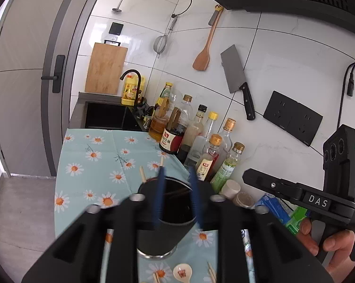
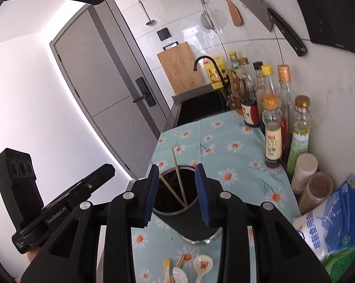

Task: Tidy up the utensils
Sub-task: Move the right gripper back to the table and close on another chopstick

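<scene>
Left gripper (image 1: 177, 195): jaws spread, nothing pinched, blue pads clear of everything. Right gripper (image 2: 178, 194): same, spread and empty. Both hover over one black holder cup (image 2: 189, 221), its mouth directly between and just past the pads in each wrist view. Count inside the cup: two pale chopsticks (image 2: 177, 179) leaning out past the rim in the right view; left view shows dark sticks (image 1: 177, 192) inside, count unclear. Nearer the wrist than the cup, on the daisy cloth (image 2: 224, 141): two ceramic spoons (image 2: 202, 265) in the right view, one yellow-handled utensil (image 2: 166, 267), a few loose chopstick ends (image 2: 180, 260), all partly hidden behind the gripper bodies and cut by the frame edge. Left view shows only one spoon (image 1: 182, 271). Cup base mostly hidden by the left gripper body. To the right of the grippers: a row of about eight sauce bottles (image 2: 273, 129), two small jars (image 2: 318, 186), one blue-white bag (image 2: 331, 221). Beyond: one sink (image 1: 106, 118), one cutting board (image 1: 105, 68), one cleaver (image 1: 236, 77), one wooden spatula (image 1: 204, 54) on the wall.
</scene>
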A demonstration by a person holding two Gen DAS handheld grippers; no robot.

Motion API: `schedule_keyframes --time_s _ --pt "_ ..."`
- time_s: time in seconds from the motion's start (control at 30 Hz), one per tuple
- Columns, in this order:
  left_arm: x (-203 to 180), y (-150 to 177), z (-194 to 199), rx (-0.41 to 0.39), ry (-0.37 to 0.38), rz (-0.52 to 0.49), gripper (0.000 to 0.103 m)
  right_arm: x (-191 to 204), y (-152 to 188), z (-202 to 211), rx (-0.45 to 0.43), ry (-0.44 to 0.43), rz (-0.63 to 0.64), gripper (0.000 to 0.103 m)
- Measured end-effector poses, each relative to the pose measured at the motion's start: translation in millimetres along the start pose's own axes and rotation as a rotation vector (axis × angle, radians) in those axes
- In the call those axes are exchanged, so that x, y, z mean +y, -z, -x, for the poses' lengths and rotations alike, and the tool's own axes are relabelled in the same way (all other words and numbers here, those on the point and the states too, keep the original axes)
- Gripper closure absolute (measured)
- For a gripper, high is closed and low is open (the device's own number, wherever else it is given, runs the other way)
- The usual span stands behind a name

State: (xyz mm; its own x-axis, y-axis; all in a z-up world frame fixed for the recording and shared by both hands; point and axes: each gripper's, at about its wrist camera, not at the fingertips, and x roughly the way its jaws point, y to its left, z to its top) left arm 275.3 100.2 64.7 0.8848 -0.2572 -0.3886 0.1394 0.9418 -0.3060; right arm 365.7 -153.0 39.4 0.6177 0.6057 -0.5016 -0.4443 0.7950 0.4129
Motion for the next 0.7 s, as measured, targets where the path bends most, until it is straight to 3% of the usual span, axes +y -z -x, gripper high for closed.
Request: schedule_keyframes --time_s 0.3,0.47,0.7 --pt "2 17 27 0.043 0.013 0.019 0.072 -14 32 20 0.158 0.039 -0.046 0.065" --pt "5 32 34 0.100 -0.003 0.036 0.072 -17 53 27 0.236 0.074 -0.040 0.058" --pt "11 58 37 0.194 0.004 0.055 0.072 -29 81 25 0.359 0.119 -0.066 0.058"
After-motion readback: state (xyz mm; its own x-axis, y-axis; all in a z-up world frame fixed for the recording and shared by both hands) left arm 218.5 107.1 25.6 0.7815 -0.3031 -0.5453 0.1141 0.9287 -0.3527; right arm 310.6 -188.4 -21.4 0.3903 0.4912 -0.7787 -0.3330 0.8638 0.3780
